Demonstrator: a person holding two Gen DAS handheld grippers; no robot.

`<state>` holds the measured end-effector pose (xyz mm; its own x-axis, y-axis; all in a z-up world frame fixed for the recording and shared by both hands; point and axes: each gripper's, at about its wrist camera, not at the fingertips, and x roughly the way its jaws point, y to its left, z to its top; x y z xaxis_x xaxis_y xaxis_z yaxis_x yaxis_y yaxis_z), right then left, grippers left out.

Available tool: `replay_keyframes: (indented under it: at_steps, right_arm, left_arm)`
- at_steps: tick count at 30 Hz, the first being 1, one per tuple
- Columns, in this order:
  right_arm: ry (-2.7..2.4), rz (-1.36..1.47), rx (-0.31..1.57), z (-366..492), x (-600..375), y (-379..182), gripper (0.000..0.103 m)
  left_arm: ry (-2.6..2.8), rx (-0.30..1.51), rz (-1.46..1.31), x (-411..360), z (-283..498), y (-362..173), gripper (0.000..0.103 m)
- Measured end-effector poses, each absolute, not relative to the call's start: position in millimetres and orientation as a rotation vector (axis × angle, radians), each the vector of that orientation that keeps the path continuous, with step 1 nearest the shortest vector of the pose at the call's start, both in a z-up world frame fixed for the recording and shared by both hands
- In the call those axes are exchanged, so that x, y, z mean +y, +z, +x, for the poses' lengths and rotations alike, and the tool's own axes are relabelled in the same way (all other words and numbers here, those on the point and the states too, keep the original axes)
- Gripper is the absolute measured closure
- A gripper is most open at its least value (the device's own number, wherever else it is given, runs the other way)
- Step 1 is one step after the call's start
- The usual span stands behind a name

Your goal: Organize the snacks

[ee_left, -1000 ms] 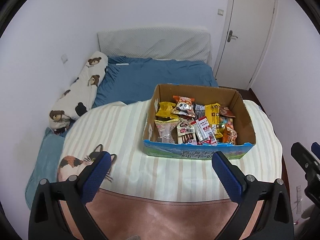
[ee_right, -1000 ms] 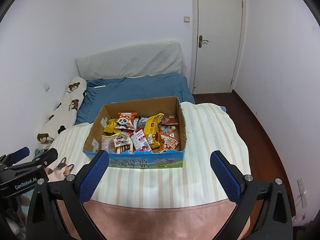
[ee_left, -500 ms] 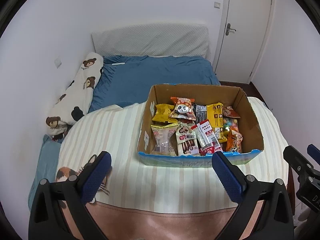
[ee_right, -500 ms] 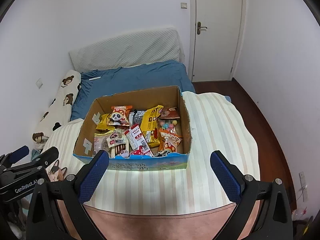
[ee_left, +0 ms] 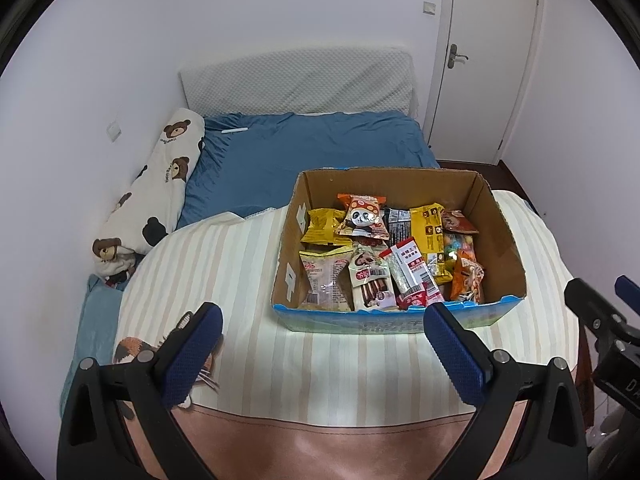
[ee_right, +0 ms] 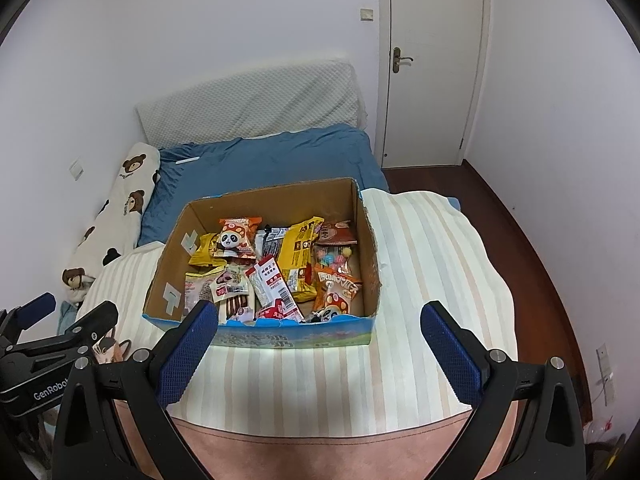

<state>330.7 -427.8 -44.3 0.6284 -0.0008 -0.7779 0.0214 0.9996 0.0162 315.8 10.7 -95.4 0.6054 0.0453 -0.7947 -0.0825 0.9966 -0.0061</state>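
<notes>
A cardboard box (ee_left: 500, 236) (ee_right: 170, 256) sits on a striped blanket on the bed, filled with several snack packets. Among them are a panda packet (ee_left: 362, 218) (ee_right: 236, 238), a yellow bag (ee_left: 430, 236) (ee_right: 300, 248) and a red-and-white bar (ee_left: 412, 270) (ee_right: 274, 284). My left gripper (ee_left: 322, 344) hovers open before the box's front left part, nothing between its blue pads. My right gripper (ee_right: 318, 344) is open too, just in front of the box's printed blue front wall. Each gripper shows at the other view's edge.
The striped blanket (ee_left: 224, 276) (ee_right: 424, 264) has free room left and right of the box. A bear-print bolster (ee_left: 160, 184) lies along the left wall. Blue sheet (ee_left: 312, 152), grey headboard cushion and a shut white door (ee_right: 432, 60) lie beyond. Dark wood floor (ee_right: 532, 248) borders the right.
Both grippers have moved forward and risen, so the box looks nearer and is seen more from above. Both stay open.
</notes>
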Motion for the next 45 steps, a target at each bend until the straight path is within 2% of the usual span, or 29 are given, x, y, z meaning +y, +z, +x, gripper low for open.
replay_keyframes:
  at_steps: [45]
  right_arm:
    - [-0.012,0.002,0.890,323.6,-430.7,-39.3,0.000]
  left_arm:
    - [0.065,0.896,-0.023,6.7,306.1,-81.8,0.000]
